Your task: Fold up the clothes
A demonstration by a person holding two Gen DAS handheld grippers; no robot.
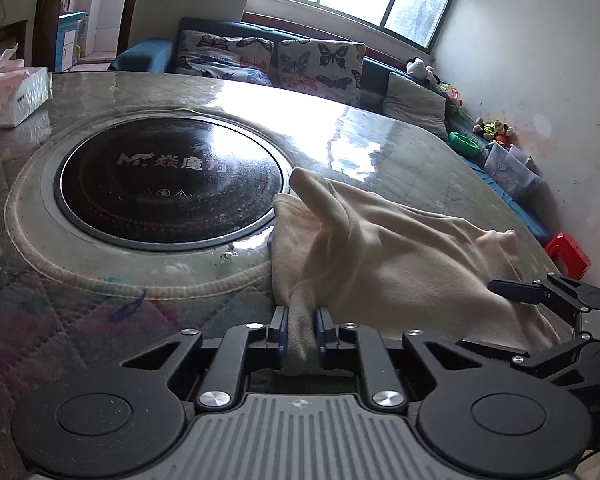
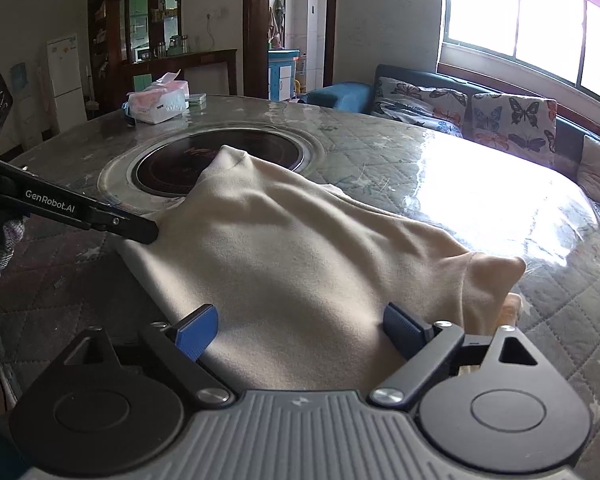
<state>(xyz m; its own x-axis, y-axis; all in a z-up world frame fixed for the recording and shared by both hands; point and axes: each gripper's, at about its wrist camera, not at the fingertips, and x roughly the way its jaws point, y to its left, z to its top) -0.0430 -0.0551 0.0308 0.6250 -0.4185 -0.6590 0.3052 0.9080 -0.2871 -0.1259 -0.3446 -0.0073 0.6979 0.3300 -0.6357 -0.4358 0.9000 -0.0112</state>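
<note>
A cream garment lies rumpled on the round table, its far end reaching the black cooktop. My left gripper is shut on a bunched fold of its near edge, the cloth pinched between the blue pads. From the right wrist view the same garment spreads ahead, and the left gripper's finger touches its left edge. My right gripper stands open, its blue pads wide apart with the cloth's near edge lying between them, untouched. In the left wrist view the right gripper's fingers show at the far right over the cloth.
A black induction cooktop is set in the middle of the quilted, plastic-covered table. A tissue box stands at the far side. A sofa with butterfly cushions runs under the window. A red stool sits beside the table.
</note>
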